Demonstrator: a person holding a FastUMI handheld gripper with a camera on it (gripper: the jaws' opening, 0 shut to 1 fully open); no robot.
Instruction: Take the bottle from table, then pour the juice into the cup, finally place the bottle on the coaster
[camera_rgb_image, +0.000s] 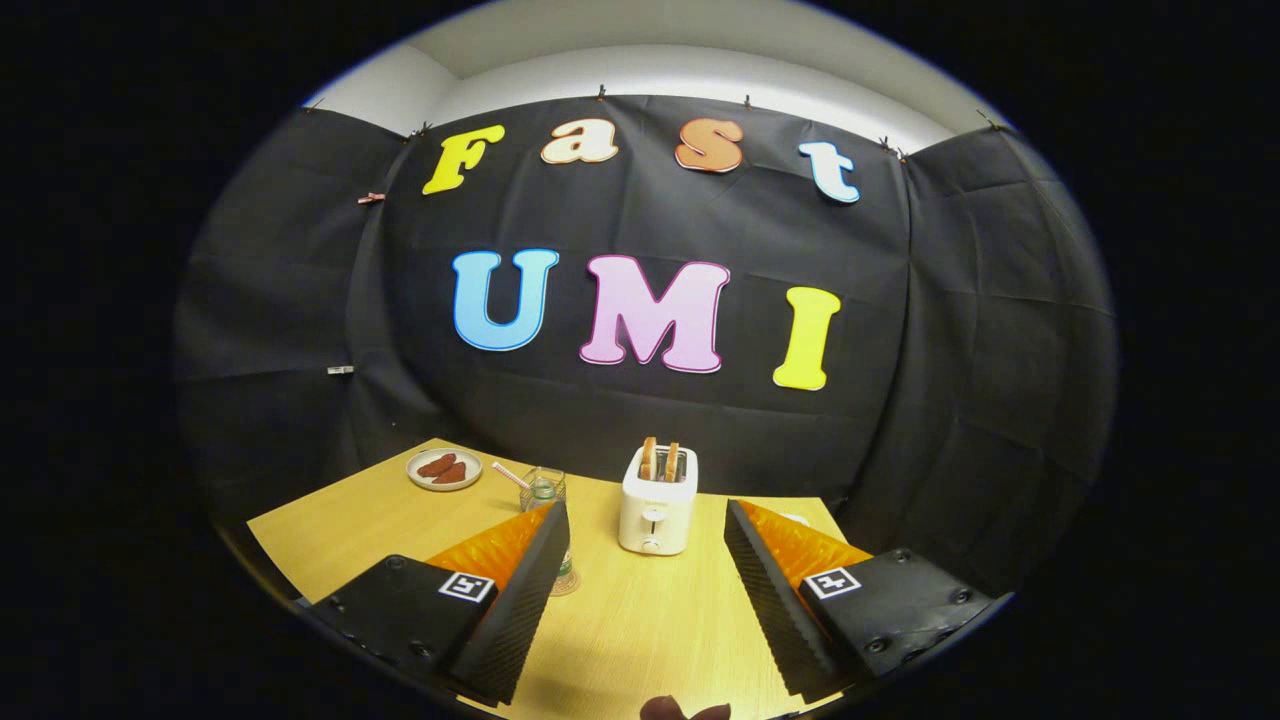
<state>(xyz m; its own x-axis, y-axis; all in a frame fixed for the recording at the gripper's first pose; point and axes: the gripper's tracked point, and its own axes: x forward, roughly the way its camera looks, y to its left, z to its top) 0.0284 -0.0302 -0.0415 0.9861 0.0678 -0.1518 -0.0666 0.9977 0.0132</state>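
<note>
We see hand-held gripper released, fingers wide apart, holding nothing, toaster just beyond them on worktop, glass cup far left, plate beyond

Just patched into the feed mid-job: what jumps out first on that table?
A white toaster with two toast slices stands on the wooden table, just ahead of the open gripper and between its fingers. Beyond the left finger sits a glass cup with a straw, and farther left a small plate of brown food.

Wooden table — toaster; plate; cup
</note>
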